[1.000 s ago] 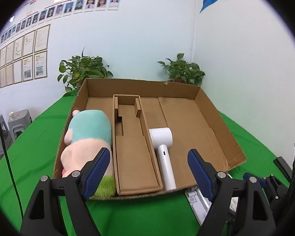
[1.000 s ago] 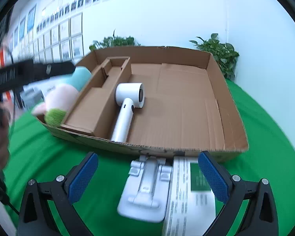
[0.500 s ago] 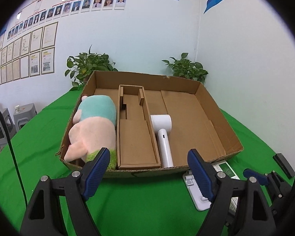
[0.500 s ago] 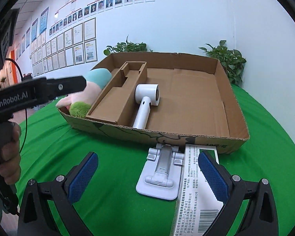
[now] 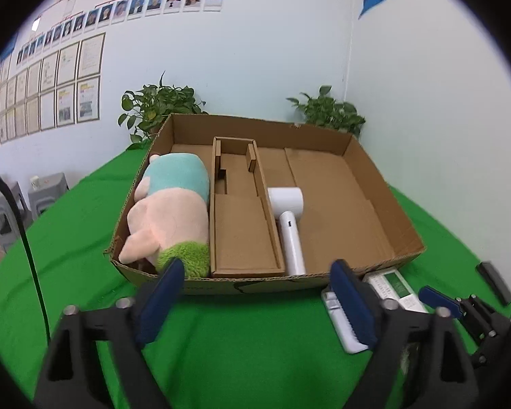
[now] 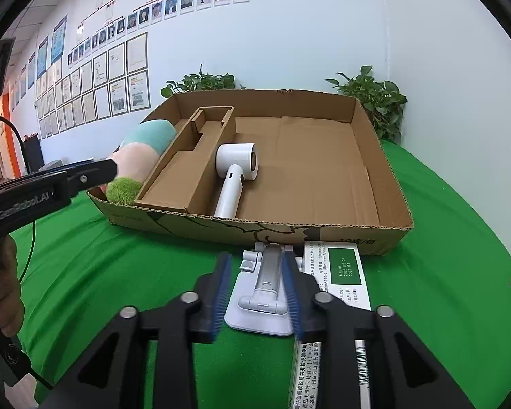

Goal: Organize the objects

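Right wrist view: your right gripper (image 6: 256,288) has just been closing, half shut around the white stand (image 6: 263,298) on the counter (image 6: 119,272), pads not yet touching. It lies beside the paper box (image 6: 344,272), so you could bump that or let the stand slip.

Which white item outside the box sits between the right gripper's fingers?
The folding stand, left of the green-labelled medicine box; the right gripper has been closing around it.

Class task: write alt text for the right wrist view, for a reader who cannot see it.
The right gripper, fingers closing around a white folding stand on the green table, sits before a cardboard box holding a white hair dryer and plush toy. A green-and-white carton lies beside the stand.
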`<state>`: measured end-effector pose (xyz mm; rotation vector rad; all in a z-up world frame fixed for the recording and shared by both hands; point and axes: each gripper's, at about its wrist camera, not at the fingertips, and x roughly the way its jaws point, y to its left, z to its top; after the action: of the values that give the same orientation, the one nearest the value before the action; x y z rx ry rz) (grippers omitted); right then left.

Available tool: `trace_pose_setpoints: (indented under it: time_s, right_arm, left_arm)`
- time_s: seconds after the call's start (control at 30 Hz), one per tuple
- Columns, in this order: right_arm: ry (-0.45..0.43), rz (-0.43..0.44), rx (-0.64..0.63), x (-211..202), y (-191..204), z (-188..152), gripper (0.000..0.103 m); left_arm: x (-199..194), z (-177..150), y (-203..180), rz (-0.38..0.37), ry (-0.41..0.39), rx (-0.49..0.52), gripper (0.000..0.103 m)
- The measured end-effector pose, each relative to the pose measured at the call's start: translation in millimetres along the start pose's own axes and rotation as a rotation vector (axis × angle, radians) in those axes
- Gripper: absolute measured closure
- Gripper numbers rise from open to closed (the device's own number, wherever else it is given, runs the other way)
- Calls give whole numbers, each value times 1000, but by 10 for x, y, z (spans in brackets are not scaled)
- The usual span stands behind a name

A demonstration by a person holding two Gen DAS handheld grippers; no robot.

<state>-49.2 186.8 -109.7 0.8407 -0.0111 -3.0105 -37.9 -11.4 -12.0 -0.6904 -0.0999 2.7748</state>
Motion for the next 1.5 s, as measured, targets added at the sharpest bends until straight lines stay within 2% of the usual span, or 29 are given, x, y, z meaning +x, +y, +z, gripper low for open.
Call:
trace_pose_setpoints:
  time_s: [0.07,0.27,0.47,0.6,0.67,0.8,0.93,1.2,1.43,1.5]
  right_arm:
    - [-10,40,27,-19,-38,-17,3]
    - [-13,88,25,-76,-35,-64,3]
    - [30,263,-9,-86,94,-154,3]
    - [90,322,-20,23,243,-208,3]
    - [122,319,-36,102,318,-236,3]
    - [185,256,-21,307,299,-269,4]
    - [211,191,35,417,124,-253,4]
    - [240,59,23,538,-120,-248,5]
    - [273,63,-31,656,-20,-223,5]
    - [289,55,-35,736,7,-209,8]
  left_arm:
    - [29,-3,11,-10,30,0,16]
    - [97,-86,66,-34,86,-19,16]
    - [156,-154,63,-73,131,-11,16]
    - [268,-233,74,-66,192,-16,16]
    - [296,-259,78,-66,206,-12,16]
    - [336,-290,90,-69,225,-11,16]
    - [382,-335,88,-67,245,-11,16]
    - [436,-385,84,-70,266,-13,16]
    - [482,-391,46,-63,270,-6,16]
    - [495,-389,55,-51,273,-9,16]
